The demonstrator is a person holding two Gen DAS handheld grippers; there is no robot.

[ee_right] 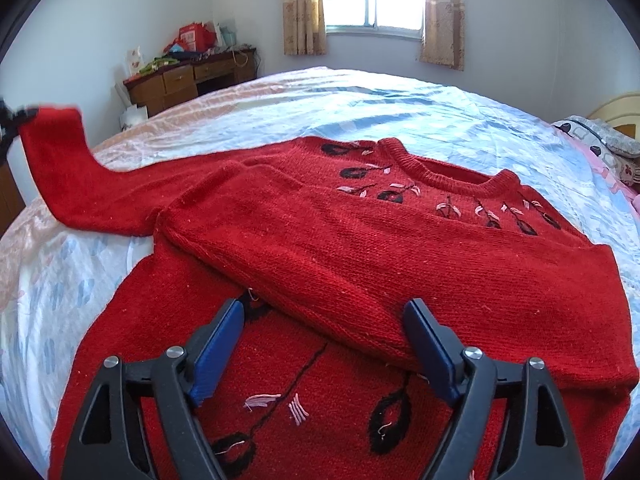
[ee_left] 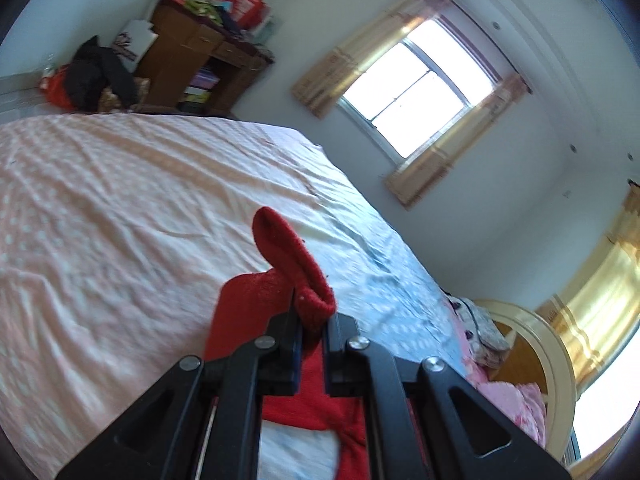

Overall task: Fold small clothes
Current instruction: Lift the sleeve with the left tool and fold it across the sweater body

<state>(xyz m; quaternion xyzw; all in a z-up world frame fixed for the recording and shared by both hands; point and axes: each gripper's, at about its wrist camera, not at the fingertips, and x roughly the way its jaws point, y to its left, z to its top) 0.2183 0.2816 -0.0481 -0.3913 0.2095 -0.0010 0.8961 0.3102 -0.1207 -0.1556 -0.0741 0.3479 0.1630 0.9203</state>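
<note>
Left hand-held gripper (ee_left: 310,332) clamped on red sweater's (ee_right: 360,248) cuff (ee_left: 296,264), lifted off the bed (ee_right: 360,96). Right hand-held gripper (ee_right: 324,344) spread wide over the folded sleeve (ee_right: 320,280), apparently not gripping.

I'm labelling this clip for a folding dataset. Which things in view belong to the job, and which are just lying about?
Part of the job:
- red knitted sweater with black embroidery
- its lifted sleeve
- left gripper, shut on the cuff
- right gripper, open

Lying about:
- brown wooden desk
- patterned pillow
- beige curtains
</note>
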